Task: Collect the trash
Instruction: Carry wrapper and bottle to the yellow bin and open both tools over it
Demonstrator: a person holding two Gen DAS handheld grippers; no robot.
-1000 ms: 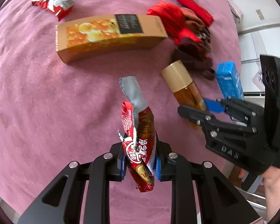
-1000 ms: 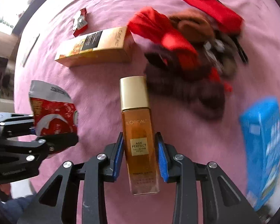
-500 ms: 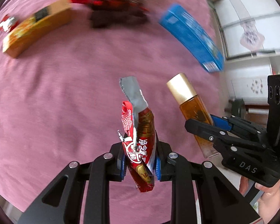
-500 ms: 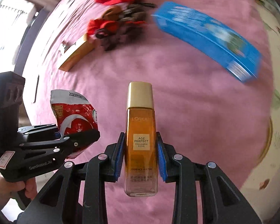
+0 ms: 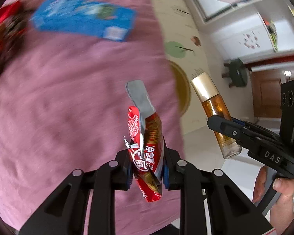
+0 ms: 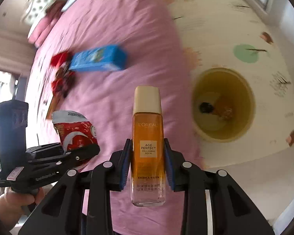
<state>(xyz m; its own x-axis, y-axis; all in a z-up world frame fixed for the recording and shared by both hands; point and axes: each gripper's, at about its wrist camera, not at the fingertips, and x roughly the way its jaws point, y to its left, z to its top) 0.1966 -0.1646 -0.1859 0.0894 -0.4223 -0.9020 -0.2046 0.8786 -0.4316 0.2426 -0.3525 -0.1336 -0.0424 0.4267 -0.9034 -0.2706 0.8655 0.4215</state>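
Left wrist view: your left gripper (image 5: 147, 168) is clamped narrow on a torn red snack wrapper (image 5: 146, 146), blue pads pressing both sides, silver inner flap sticking up; same grip as 1 s ago. Behind it, the pink bedspread (image 5: 68, 107) now fills only the left part of the frame, w/ a patterned floor mat (image 5: 178, 25) and room showing at right; a sec ago the bedspread filled the whole view. A blue carton (image 5: 82, 21) lies blurred at upper left, where earlier the orange box was seen. At right, your right gripper (image 5: 225, 125) holds an amber bottle (image 5: 215, 113) w/ gold cap, and your right hand (image 5: 280, 192) grips the handle. Right wrist view: right gripper (image 6: 147, 166) is closed on that amber bottle (image 6: 148, 148), pads against both side walls, label facing the cam, bottle upright in the frame; grip unchanged vs. earlier. New since 1 s ago: a yellow bin (image 6: 247, 101) stands on the floor mat (image 6: 235, 29) just beside the bed edge, some items lying in its bottom. Blue carton (image 6: 98, 58) and red-dark clothes pile (image 6: 62, 78) sit farther back on the bedspread (image 6: 127, 29). At left, your left gripper (image 6: 84, 150) carries the wrapper (image 6: 76, 131), left hand (image 6: 13, 201) below it.
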